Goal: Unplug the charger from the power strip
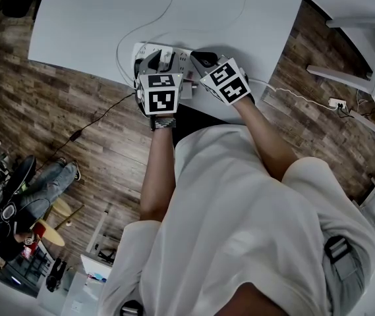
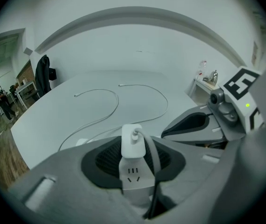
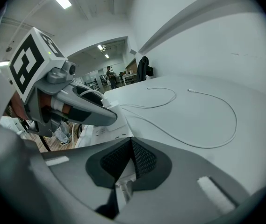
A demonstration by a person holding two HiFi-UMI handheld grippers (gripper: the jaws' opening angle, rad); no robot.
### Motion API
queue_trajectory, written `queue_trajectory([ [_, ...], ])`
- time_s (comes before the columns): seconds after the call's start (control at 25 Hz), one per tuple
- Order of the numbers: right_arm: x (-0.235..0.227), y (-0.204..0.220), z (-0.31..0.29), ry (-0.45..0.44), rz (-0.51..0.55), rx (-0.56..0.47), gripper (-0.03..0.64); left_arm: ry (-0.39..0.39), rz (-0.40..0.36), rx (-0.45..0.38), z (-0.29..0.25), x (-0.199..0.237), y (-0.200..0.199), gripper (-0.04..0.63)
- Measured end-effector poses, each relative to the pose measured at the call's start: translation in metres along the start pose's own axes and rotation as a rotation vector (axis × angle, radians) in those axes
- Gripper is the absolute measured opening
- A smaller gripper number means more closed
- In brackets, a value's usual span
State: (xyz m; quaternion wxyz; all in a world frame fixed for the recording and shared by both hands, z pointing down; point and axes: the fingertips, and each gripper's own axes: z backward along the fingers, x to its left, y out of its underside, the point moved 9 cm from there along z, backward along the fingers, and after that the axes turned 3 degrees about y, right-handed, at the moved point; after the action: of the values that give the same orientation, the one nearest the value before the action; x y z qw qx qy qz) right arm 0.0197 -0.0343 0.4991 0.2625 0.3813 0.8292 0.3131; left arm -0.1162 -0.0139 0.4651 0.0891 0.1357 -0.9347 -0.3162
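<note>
While the left hand-held gripper (image 2: 133, 158) clamps half-open on the strip (image 2: 133, 178) bearing the charger (image 2: 133, 141), the right hand-held gripper (image 3: 132, 160) is nearly closed, pinching a white piece (image 3: 123, 188). Both reach over the counter (image 1: 108, 18).

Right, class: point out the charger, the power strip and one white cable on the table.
charger (image 2: 133, 141): left gripper view, white body.
power strip (image 2: 133, 176): left gripper view, socket face.
white cable (image 3: 235, 120): right gripper view, outer bend.

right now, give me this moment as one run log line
task: charger plugged in, unplug not done | left gripper: shut on power strip | right gripper: shut on white piece, identity unclear
</note>
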Motion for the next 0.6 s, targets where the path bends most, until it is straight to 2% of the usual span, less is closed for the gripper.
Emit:
queue_trajectory([
  [0.2, -0.001, 0.001, 0.000, -0.002, -0.001, 0.000, 0.002, 0.024, 0.029, 0.002, -0.002, 0.002, -0.001, 0.140],
  [0.6, 0.000, 0.001, 0.001, 0.001, -0.009, -0.006, 0.002, 0.105, 0.175, -0.035, -0.002, 0.013, -0.001, 0.144],
])
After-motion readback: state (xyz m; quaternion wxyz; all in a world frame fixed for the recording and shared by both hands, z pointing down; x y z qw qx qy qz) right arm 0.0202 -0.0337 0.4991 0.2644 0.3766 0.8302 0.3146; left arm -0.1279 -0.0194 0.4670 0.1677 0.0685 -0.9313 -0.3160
